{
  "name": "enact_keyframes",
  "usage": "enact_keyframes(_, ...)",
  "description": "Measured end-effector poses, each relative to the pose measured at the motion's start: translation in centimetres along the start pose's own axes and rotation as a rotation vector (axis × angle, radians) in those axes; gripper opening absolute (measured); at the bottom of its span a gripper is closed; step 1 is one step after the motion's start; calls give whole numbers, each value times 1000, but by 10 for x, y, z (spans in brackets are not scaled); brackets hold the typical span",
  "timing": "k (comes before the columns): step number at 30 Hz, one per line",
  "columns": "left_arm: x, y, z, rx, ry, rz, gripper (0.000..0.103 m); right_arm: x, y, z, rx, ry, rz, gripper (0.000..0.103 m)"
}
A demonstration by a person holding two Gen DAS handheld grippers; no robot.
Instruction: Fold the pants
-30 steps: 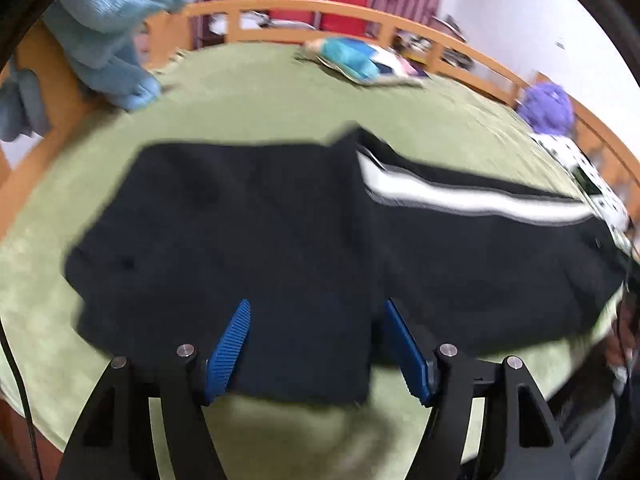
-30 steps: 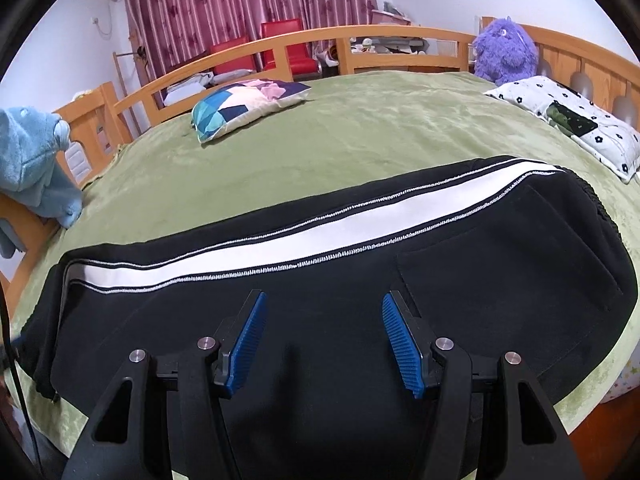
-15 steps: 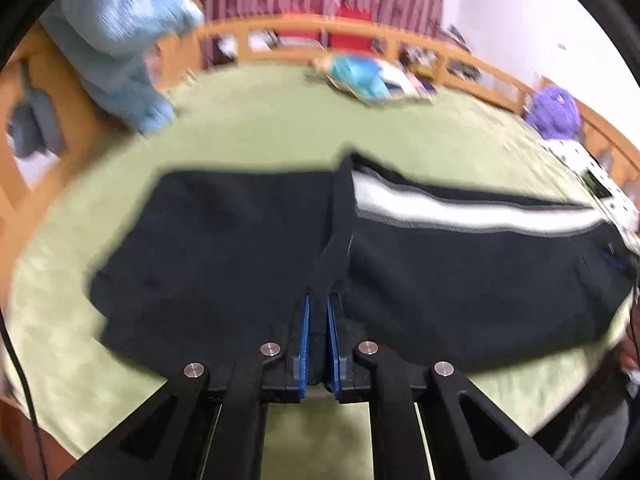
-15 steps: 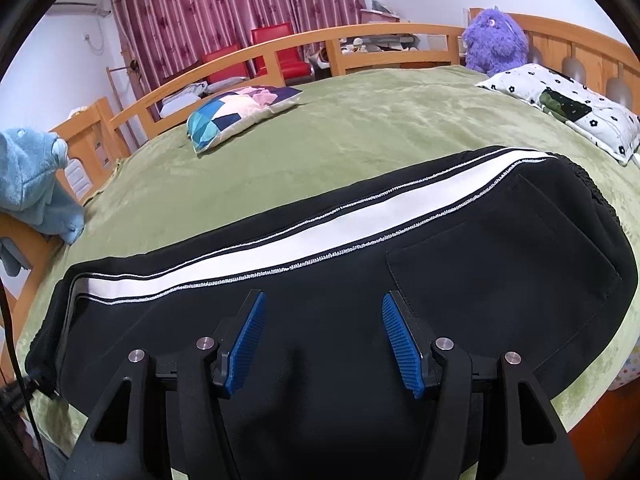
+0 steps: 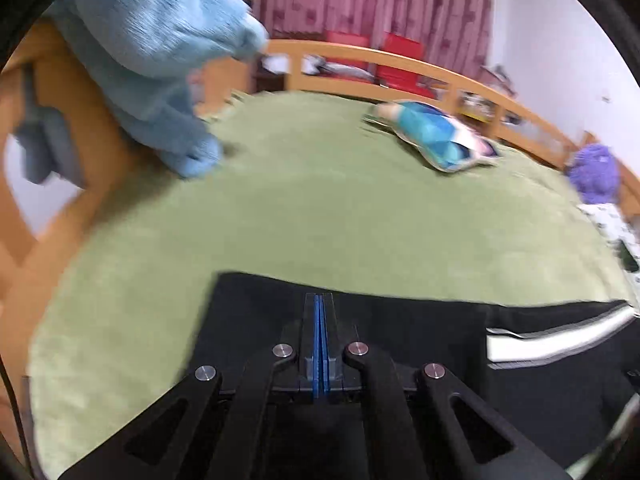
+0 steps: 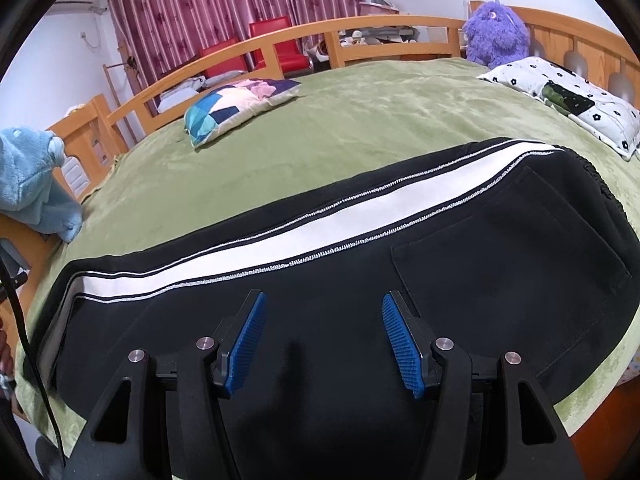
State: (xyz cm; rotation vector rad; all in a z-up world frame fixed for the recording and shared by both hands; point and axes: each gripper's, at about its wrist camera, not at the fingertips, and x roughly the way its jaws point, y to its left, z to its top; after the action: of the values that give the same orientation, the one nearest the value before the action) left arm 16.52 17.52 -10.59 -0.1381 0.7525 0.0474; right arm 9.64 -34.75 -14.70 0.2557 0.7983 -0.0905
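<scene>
Black pants (image 6: 460,280) with a white side stripe lie across the near part of a green bedspread (image 6: 360,120), waistband at the right. My right gripper (image 6: 322,340) is open and hovers just above the pants' near middle, holding nothing. In the left wrist view my left gripper (image 5: 321,312) is shut, and the black fabric of the pants (image 5: 420,332) spreads around and under its closed fingers; the striped part shows at the right. Whether cloth is pinched between the pads is hidden.
A blue plush toy (image 5: 160,60) hangs on the wooden bed rail at the left. A patchwork cushion (image 6: 240,104) lies mid-bed. A purple plush (image 6: 496,32) and a floral pillow (image 6: 568,100) sit at the far right. The bed's front edge is near.
My left gripper closed from open onto the pants' leg end, then moved so the cloth sits lower in its view. My right gripper stayed open, nearly still.
</scene>
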Motion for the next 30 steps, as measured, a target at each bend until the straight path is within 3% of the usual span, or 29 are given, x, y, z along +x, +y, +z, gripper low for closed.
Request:
enact_keyframes(2, -2, -15, -17, 53, 22, -49, 2, 2, 5, -1, -17, 4, -8, 60)
enact_keyframes(3, -4, -23, -28, 78, 45, -85, 8, 4, 8, -2, -34, 5, -16, 60)
enact_keyframes(5, -6, -39, -48, 89, 99, -157, 29, 5, 12, -4, -56, 11, -23, 60)
enact_keyframes(6, -8, -45, -59, 76, 123, -204, 45, 6, 14, -5, -64, 14, -23, 60)
enact_keyframes(7, -10, -49, -65, 64, 137, -236, 52, 6, 15, -6, -71, 17, -22, 60)
enact_keyframes(8, -11, -57, -79, 53, 166, -288, 52, 6, 16, -7, -76, 17, -24, 60)
enact_keyframes(10, -11, -72, -98, 77, 218, -303, 52, 6, 17, -7, -76, 15, -28, 60)
enact_keyframes(12, -9, -81, -117, 97, 243, -255, 52, 4, 16, -8, -70, 12, -28, 60)
enact_keyframes(15, -11, -86, -134, 121, 219, -197, 52, 3, 15, -8, -60, 9, -29, 60)
enact_keyframes(17, -15, -89, -137, 150, 198, -141, 40, 2, 15, -8, -58, 6, -27, 60)
enact_keyframes(18, -15, -87, -136, 150, 197, -137, 25, 2, 15, -8, -59, 5, -26, 60)
enact_keyframes(19, -16, -83, -131, 137, 205, -158, 17, 2, 15, -8, -62, 4, -27, 60)
enact_keyframes(22, -26, -65, -109, 113, 167, -159, 12, 0, 15, -8, -63, -2, -25, 60)
enact_keyframes(28, -34, -30, -43, 84, 22, 5, 6, 0, 9, -7, -44, -6, -20, 60)
enact_keyframes(30, -24, -19, -23, 70, 2, 23, 6, 0, 7, -6, -41, -4, -29, 60)
